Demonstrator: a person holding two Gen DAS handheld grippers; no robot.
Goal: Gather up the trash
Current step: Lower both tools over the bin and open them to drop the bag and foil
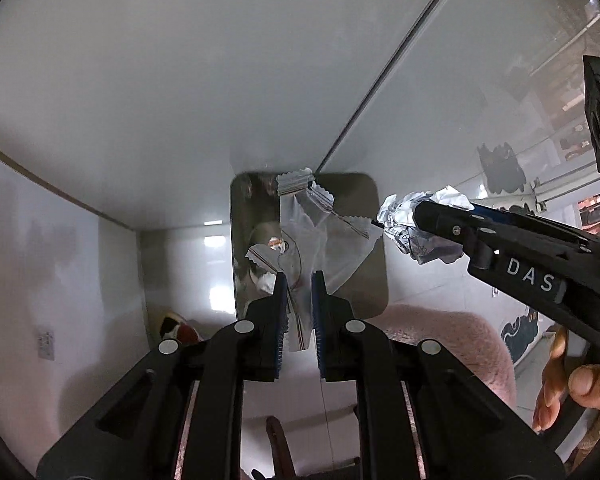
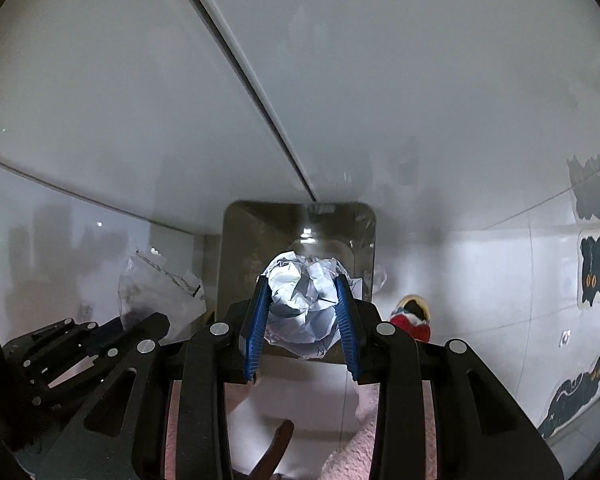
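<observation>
**Both claws loaded above the steel bin**

Your left gripper (image 1: 299,280) has its blue pads pressed in on a clear plastic wrapper (image 1: 320,236), pinching it near its lower end. The wrapper fans upward from the pads, its zigzag-cut edges spreading left and right, and a silvery crimped strip sits at its top. Directly behind it is the metal bin (image 1: 374,280), a shiny rounded-rectangle mouth that reflects the wrapper. The wrapper hangs in front of that opening; whether it touches the rim you cannot tell from this view.

Your right gripper (image 2: 302,304) is clamped around a crumpled paper ball (image 2: 304,300), white with faint printed lines. The blue pads bow outward around it and grip it on both sides. In the left wrist view the same ball (image 1: 416,224) sits at the tip of the right gripper (image 1: 420,210), just to the right of the bin's mouth and near the wrapper, without touching it. From the right wrist view the ball lies in front of the bin (image 2: 236,264).

Your right hand (image 1: 580,388) shows at the lower right edge. A pink fuzzy cushion (image 1: 460,332) lies below the bin, cat stickers (image 2: 598,272) line the glossy white wall, and a red and white object (image 2: 412,320) sits low beside the bin.
</observation>
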